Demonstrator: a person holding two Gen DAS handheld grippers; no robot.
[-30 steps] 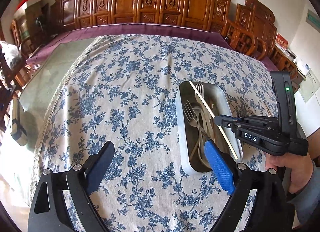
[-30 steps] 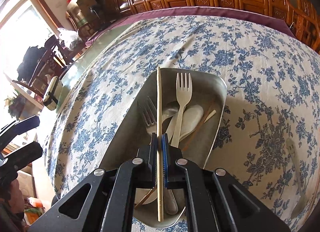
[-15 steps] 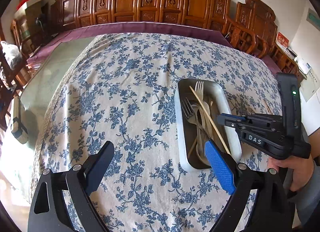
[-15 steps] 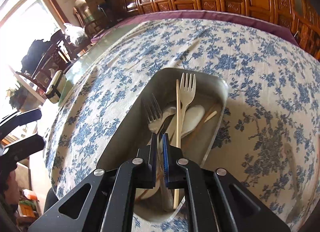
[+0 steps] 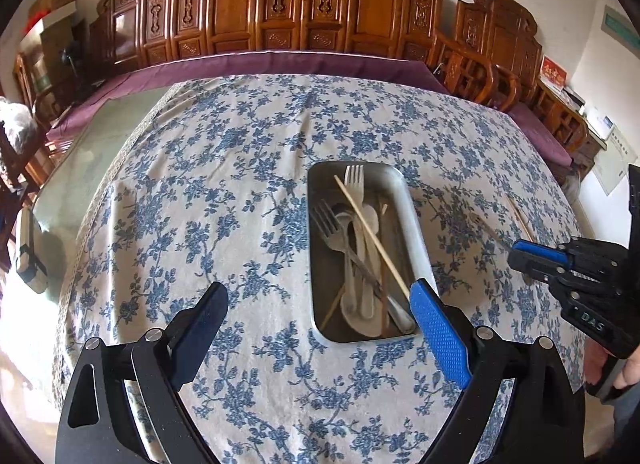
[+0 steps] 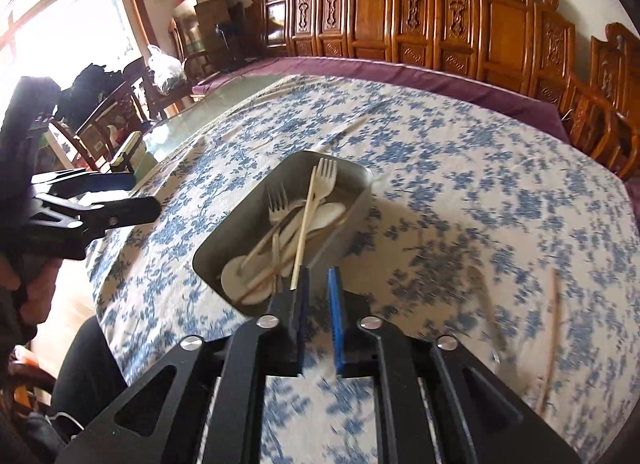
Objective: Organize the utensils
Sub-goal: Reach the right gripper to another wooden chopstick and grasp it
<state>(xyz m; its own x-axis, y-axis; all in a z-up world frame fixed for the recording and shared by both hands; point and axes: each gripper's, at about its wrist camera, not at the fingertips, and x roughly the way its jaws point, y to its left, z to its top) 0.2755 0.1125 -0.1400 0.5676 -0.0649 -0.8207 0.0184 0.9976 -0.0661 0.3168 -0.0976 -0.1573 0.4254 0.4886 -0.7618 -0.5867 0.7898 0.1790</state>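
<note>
The right gripper (image 6: 319,288) is opening its fingers, empty, beside the metal tray (image 5: 416,232) holding forks, spoons and a chopstick (image 5: 370,234). The left gripper (image 5: 320,328) hangs released. The thin loose chopstick (image 6: 552,328) lying flat on the worktop (image 5: 224,167) could slip from a pinch.

Chopstick (image 5: 371,235) now loose in tray (image 5: 416,232), right claw (image 6: 318,288) opening, away.

Black fingers (image 5: 200,320), blue textured pads (image 5: 438,338)
</note>
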